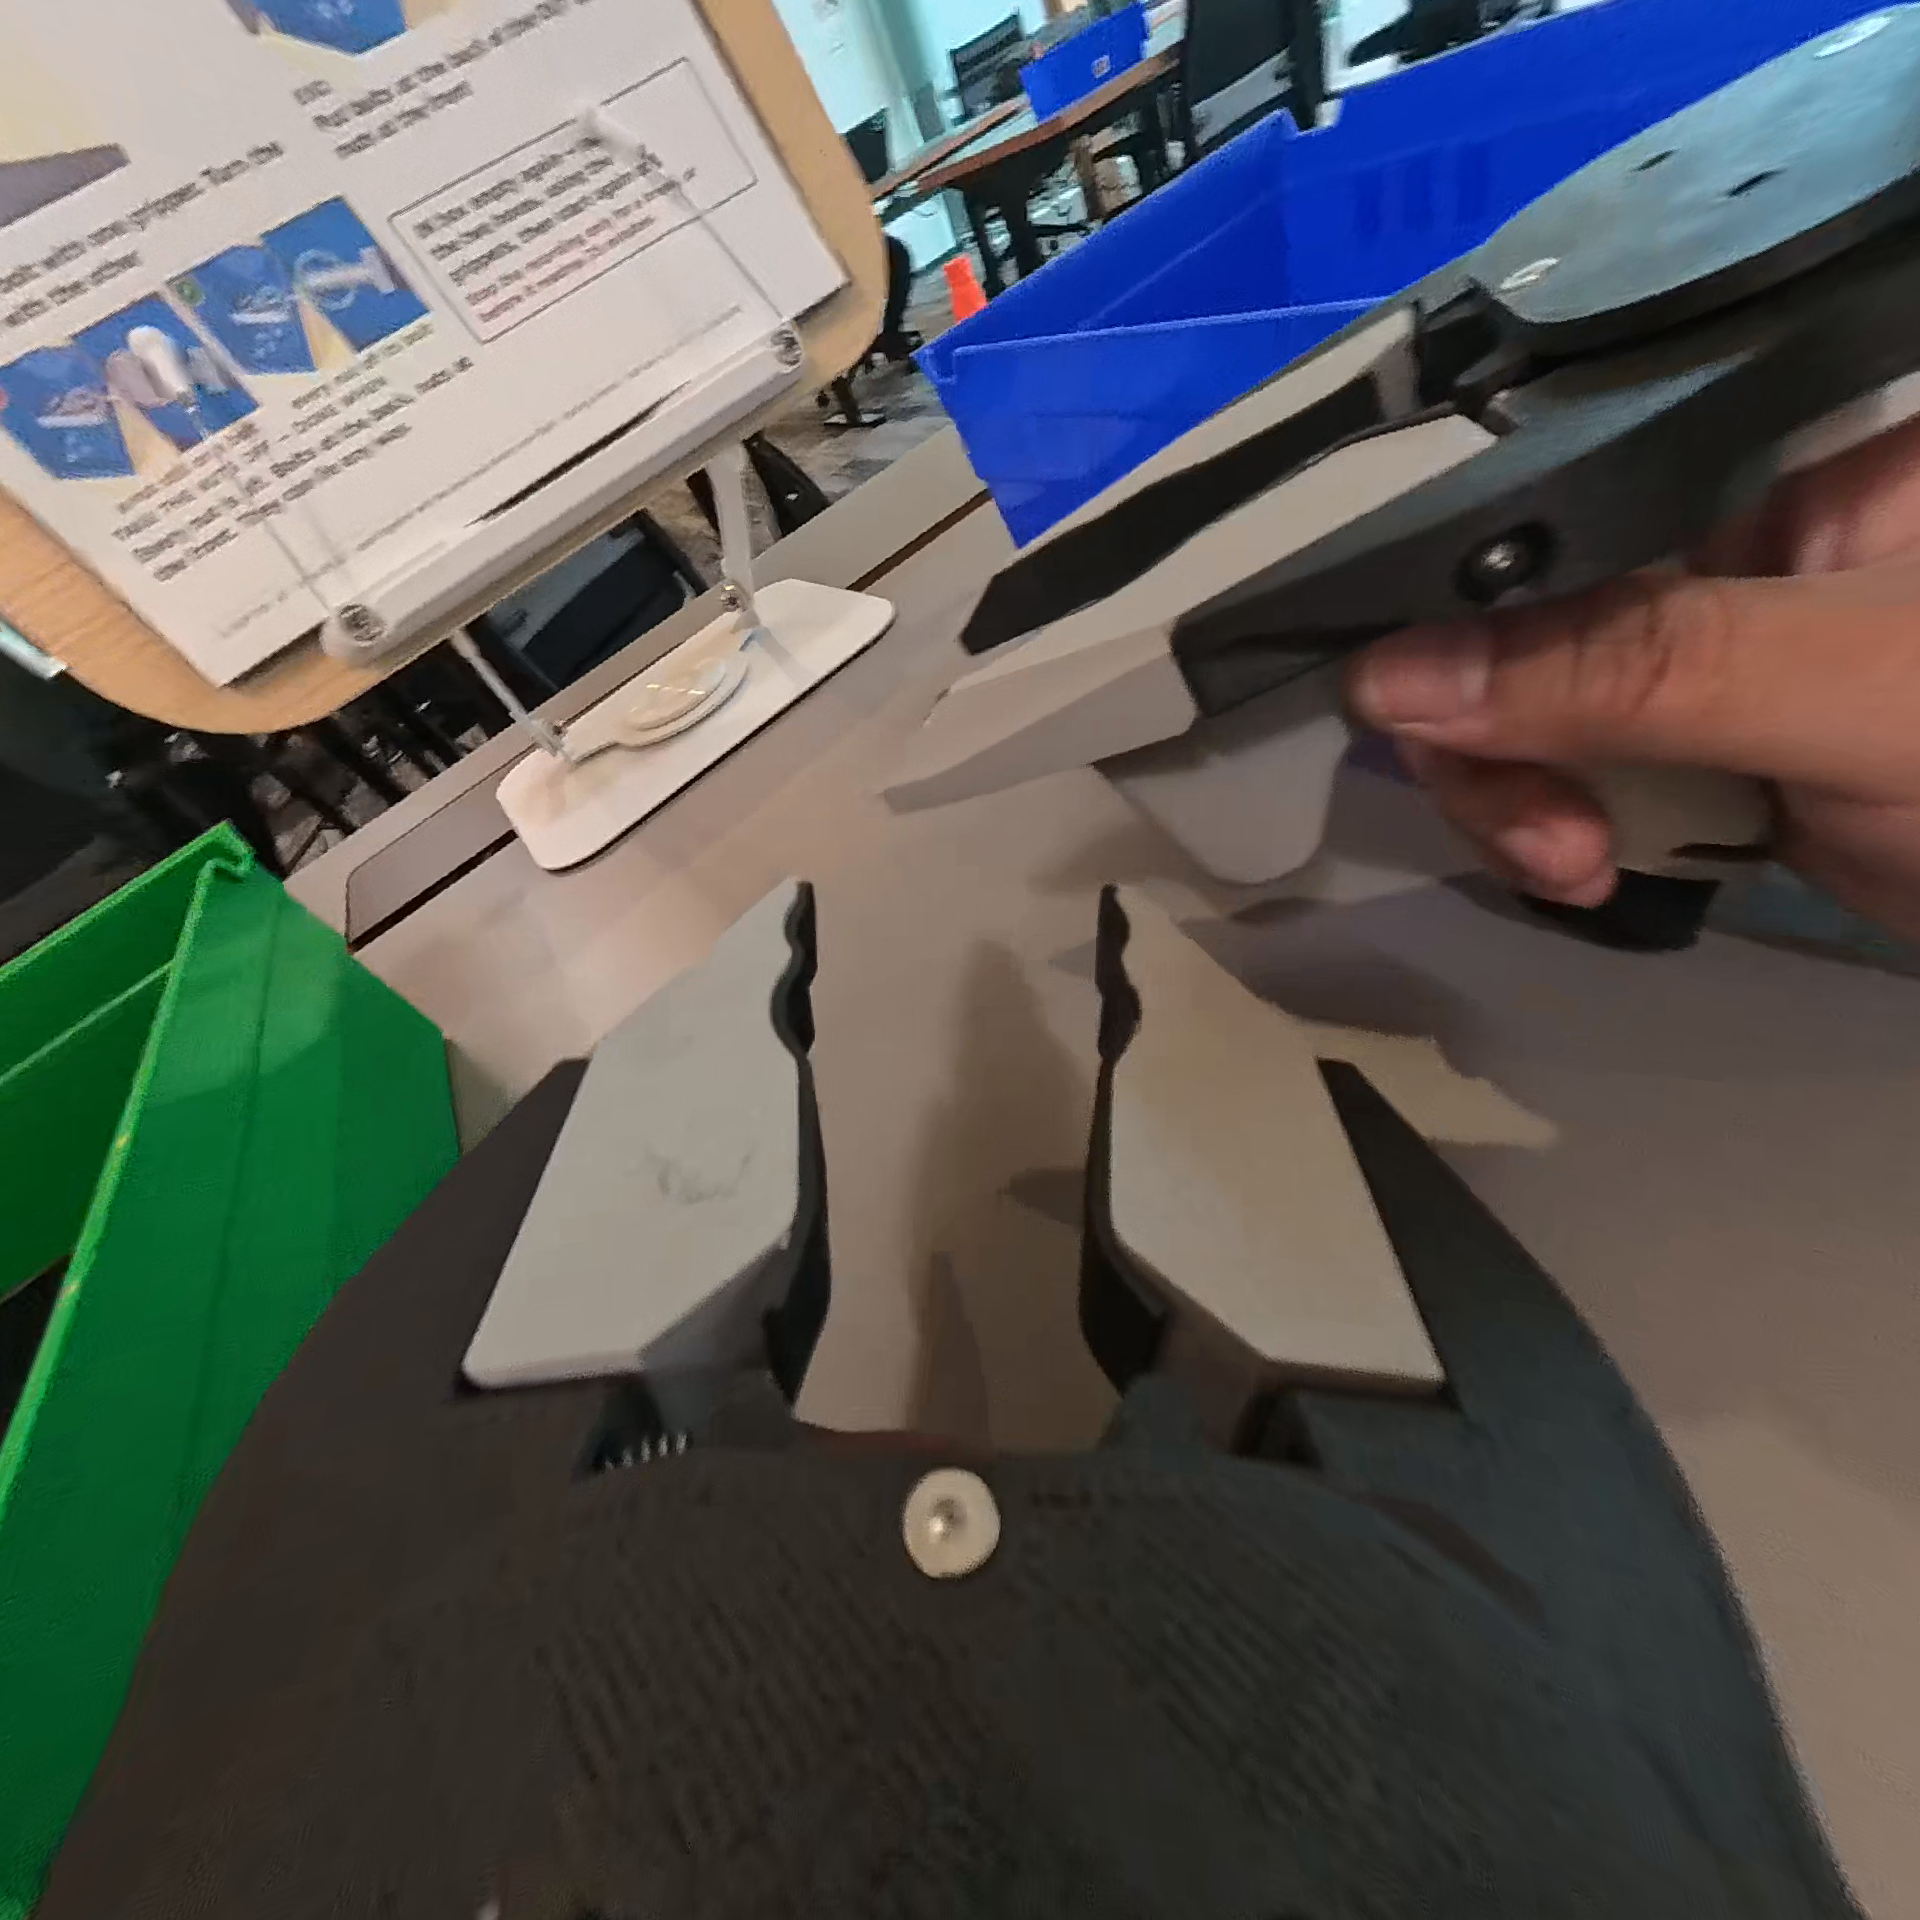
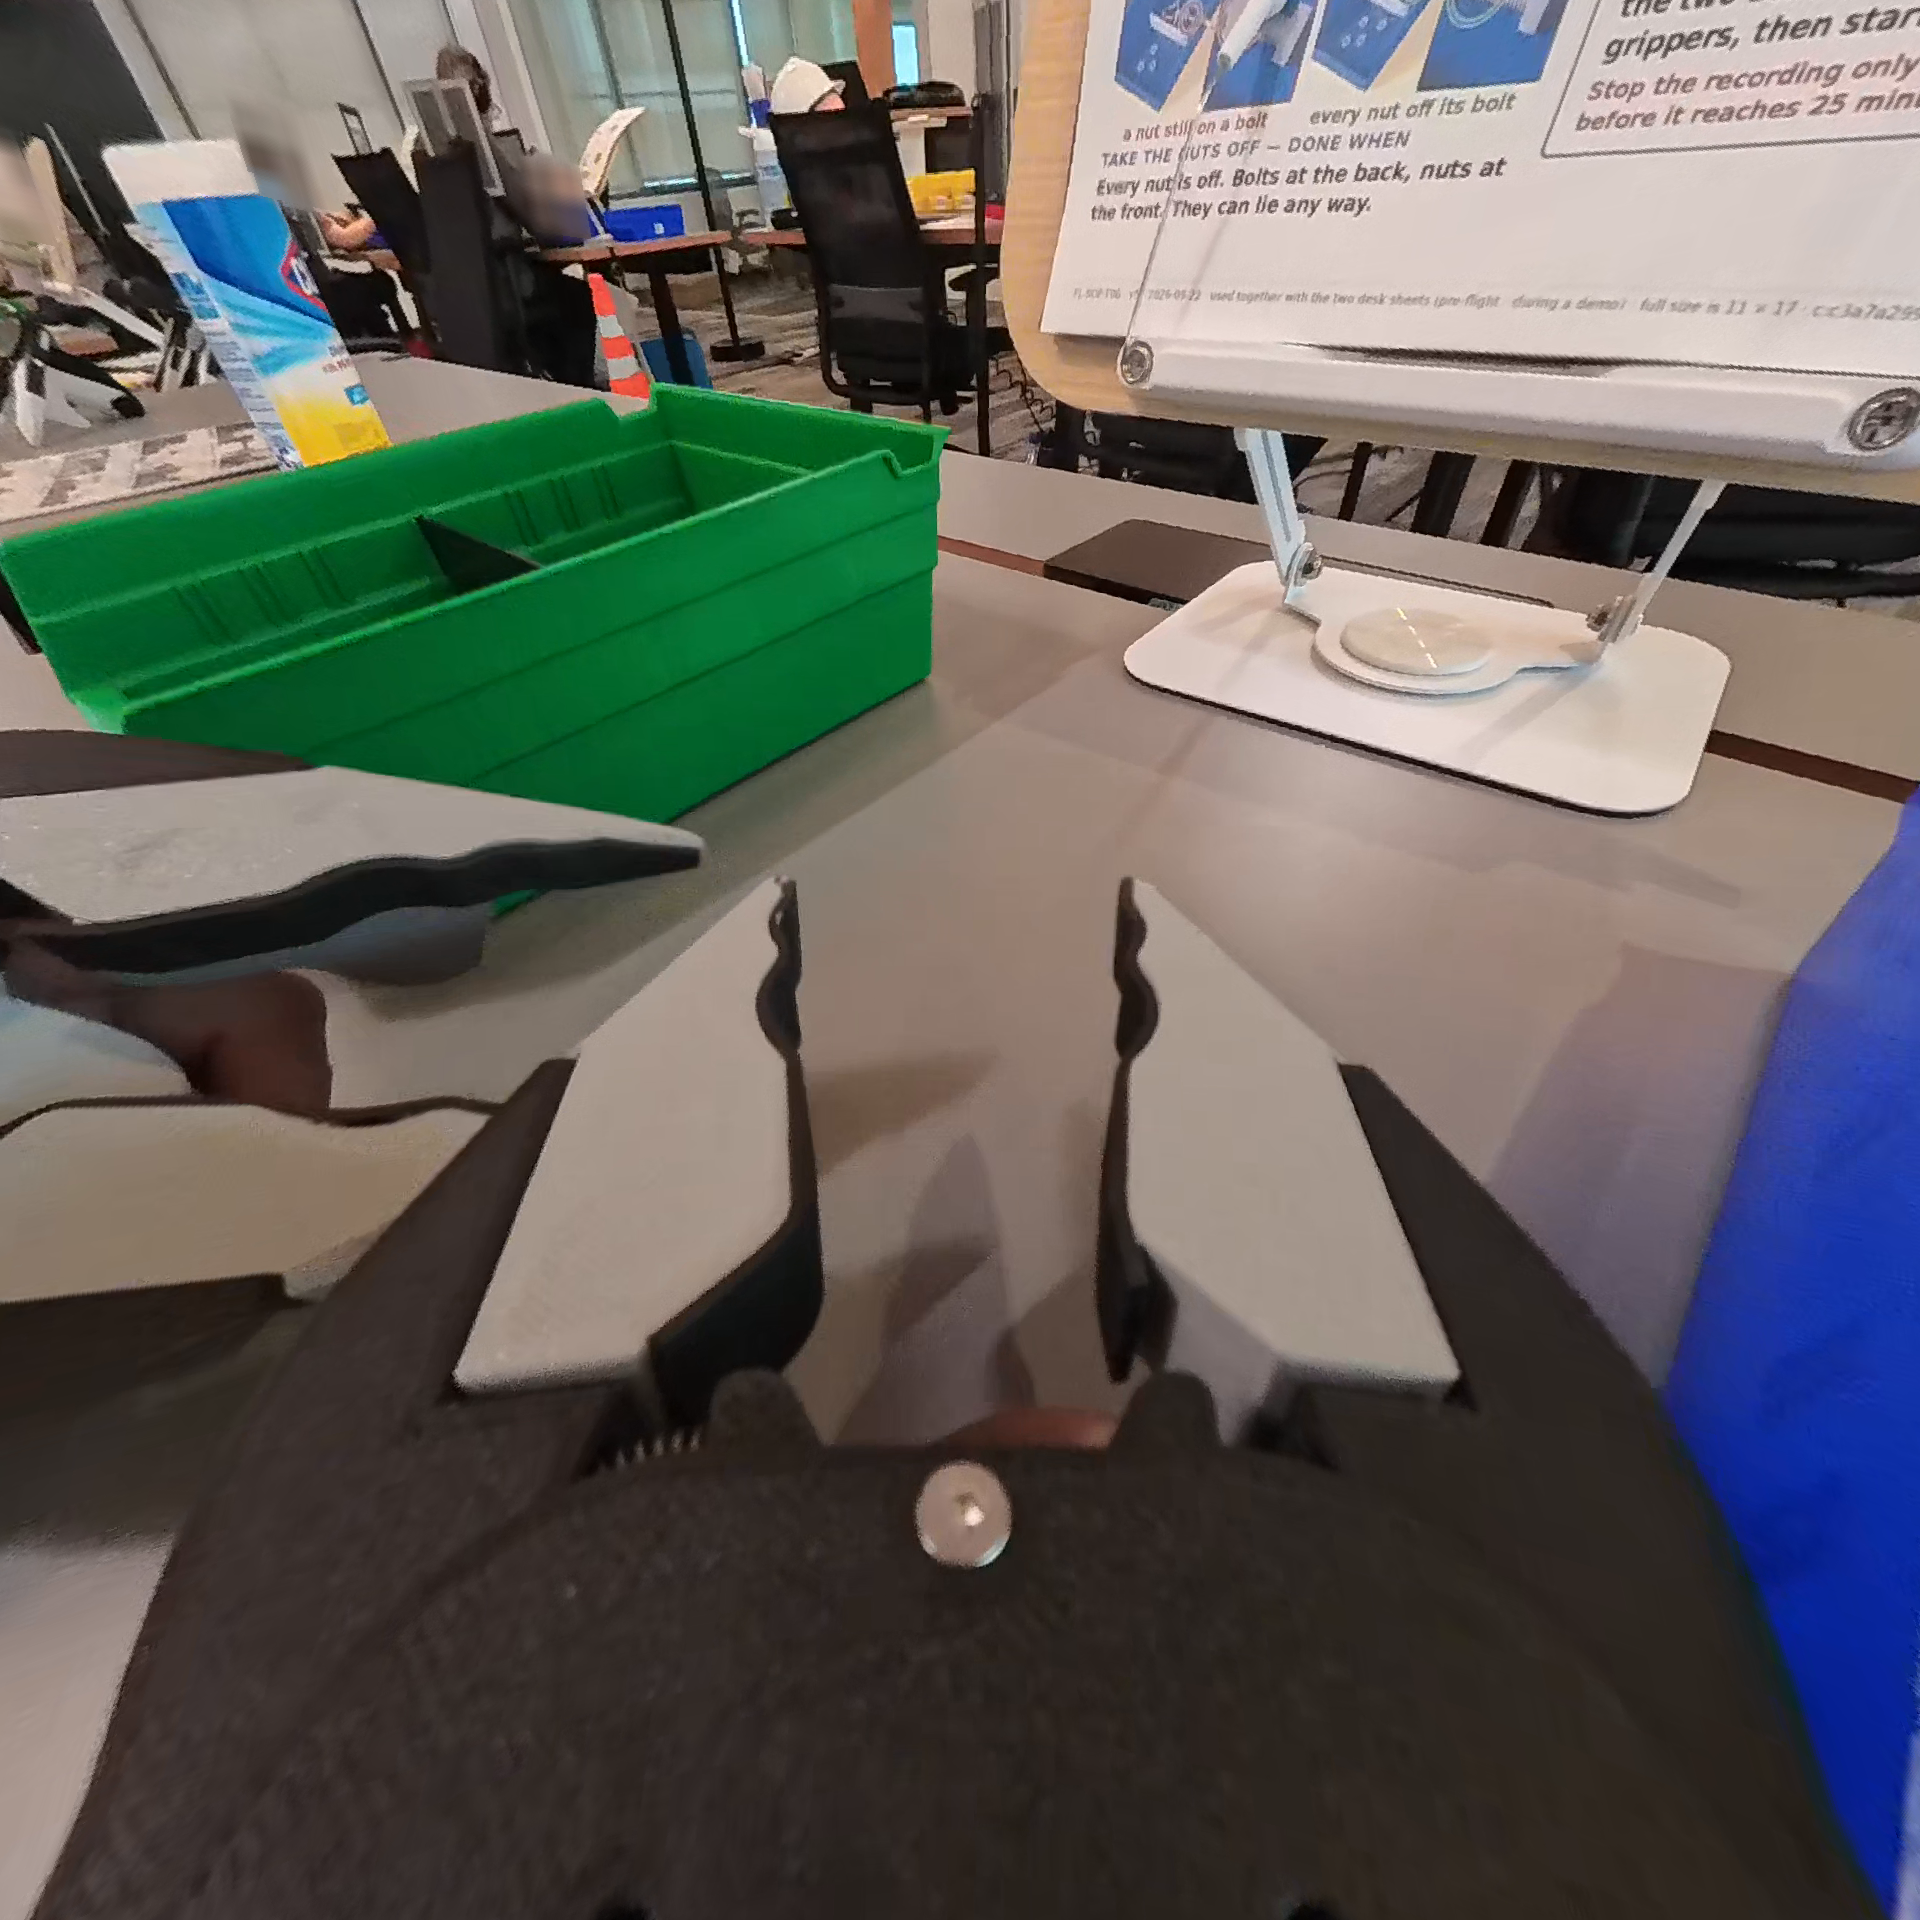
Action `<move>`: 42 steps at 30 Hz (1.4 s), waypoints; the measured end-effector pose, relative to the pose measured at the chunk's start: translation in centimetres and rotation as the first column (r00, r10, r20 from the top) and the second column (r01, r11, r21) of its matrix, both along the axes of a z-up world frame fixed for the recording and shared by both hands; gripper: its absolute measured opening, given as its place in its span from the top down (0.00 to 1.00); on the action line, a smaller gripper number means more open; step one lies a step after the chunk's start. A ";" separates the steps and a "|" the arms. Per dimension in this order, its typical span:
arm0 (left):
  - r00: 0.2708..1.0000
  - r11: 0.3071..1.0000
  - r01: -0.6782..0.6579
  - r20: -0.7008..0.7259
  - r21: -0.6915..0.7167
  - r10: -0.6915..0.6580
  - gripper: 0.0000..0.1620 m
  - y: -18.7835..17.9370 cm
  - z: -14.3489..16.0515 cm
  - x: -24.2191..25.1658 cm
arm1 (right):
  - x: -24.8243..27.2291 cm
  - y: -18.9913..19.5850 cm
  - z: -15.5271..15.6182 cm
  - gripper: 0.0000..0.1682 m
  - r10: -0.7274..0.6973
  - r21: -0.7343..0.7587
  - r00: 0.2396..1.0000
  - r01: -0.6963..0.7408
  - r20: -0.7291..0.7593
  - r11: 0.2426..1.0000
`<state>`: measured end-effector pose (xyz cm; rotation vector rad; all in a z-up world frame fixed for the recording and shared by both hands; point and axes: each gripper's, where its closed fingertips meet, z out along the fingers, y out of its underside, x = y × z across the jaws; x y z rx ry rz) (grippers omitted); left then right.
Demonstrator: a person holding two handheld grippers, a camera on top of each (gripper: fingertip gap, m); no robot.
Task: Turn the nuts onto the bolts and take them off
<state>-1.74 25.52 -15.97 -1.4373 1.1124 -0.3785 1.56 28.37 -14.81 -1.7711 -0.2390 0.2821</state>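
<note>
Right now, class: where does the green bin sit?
In the right wrist view, the green bin sits on the grey table, upper left, left of the white stand.

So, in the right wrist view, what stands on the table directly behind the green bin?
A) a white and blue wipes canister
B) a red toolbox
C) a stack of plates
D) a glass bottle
A: a white and blue wipes canister rises behind the far left end of the green bin on the grey table; no toolbox, plates or bottle shows there.
</note>
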 end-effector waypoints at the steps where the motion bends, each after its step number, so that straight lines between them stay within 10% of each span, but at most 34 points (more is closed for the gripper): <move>1: 1.000 1.000 -0.023 0.007 -0.003 0.023 0.68 0.3 0.1 -0.2 | 0.0 0.0 0.1 0.65 0.001 -0.001 1.000 -0.001 0.010 1.000; 24: 0.932 0.953 -0.298 0.230 0.048 0.280 0.57 2.9 3.3 -6.4 | 0.6 -0.7 2.2 0.54 -0.267 0.149 0.924 0.233 0.275 0.961; 42: 0.921 0.966 -0.256 0.314 0.037 0.232 0.57 0.4 4.4 -7.5 | -1.3 -0.7 1.7 0.51 -0.185 0.118 0.950 0.159 0.253 0.980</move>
